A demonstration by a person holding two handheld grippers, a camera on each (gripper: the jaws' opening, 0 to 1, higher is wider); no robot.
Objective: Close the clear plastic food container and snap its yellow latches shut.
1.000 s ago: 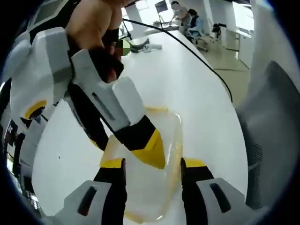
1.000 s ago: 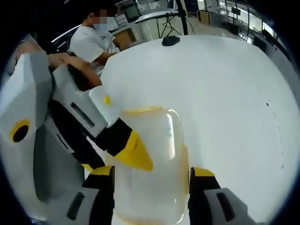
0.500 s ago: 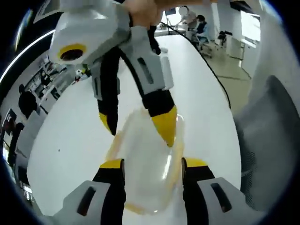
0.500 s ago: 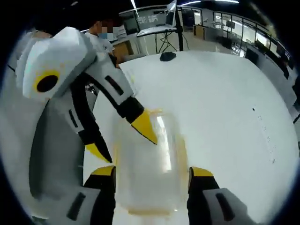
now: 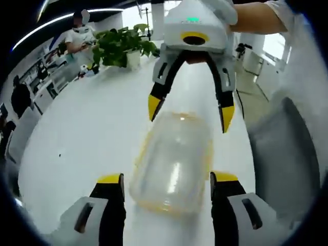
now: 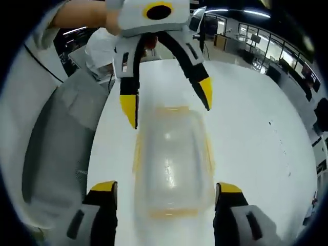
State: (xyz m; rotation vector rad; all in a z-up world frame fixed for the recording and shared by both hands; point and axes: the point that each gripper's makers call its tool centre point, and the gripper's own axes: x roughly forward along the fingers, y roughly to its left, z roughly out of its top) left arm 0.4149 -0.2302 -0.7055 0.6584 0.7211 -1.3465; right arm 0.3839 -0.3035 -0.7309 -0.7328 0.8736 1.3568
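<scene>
**Both tools now squared up over the box**

The white surface [image 6: 256, 128] carries the clear container [image 6: 173, 164], lid seemingly on. The left tool [image 5: 166, 182] and right tool [image 6: 166, 187], swung from angled to facing each other, are spread wide, latches probably unsnapped.

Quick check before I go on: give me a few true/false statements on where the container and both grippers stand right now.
1. The container lies on the white table with its lid on. True.
2. The left gripper is shut on the container. False: its fingers stand open, one on each side of it.
3. The two grippers face each other from opposite ends of the container. True: the right gripper shows at the far end in the left gripper view.
4. The right gripper holds a latch. False: it is open, its yellow fingers spread at either side of the container.
5. A potted plant stands on the table. True.
</scene>
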